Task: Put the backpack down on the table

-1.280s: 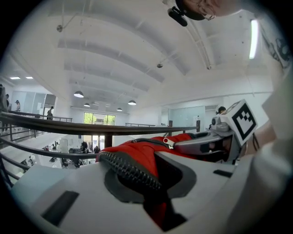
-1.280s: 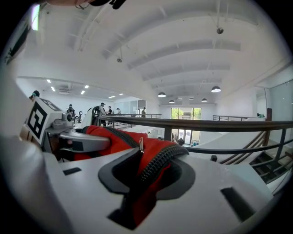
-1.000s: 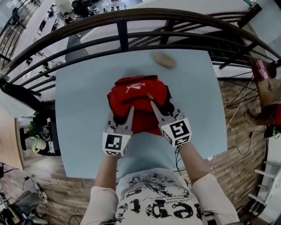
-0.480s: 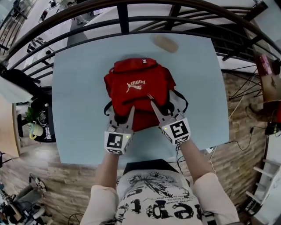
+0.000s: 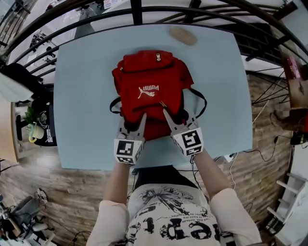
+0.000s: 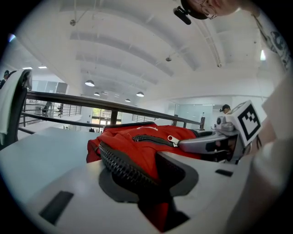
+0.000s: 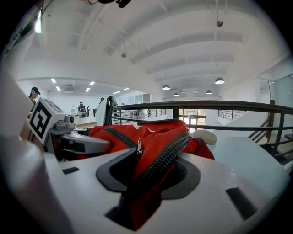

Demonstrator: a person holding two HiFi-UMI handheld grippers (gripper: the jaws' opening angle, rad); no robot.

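The red backpack [image 5: 151, 89] lies on the light blue table [image 5: 82, 96], logo side up, its black straps spilling out at both sides. Both grippers hold its near edge. My left gripper [image 5: 134, 123] has a fold of red fabric with a black zipper [image 6: 123, 167] pinched between its jaws, which are opening. On the other side my right gripper [image 5: 176, 118] grips a similar fold with a zipper [image 7: 158, 160], and its jaws are opening too. In each gripper view the other gripper shows beside the bag.
A tan oval object [image 5: 183, 35] lies near the table's far edge, just beyond the backpack. A dark metal railing [image 5: 136, 9] runs behind the table. Bare tabletop lies left and right of the bag. The near table edge is just under my hands.
The backpack has come down and now spreads flatter on the table, farther from me. Both grippers sank with it, still at its near edge.
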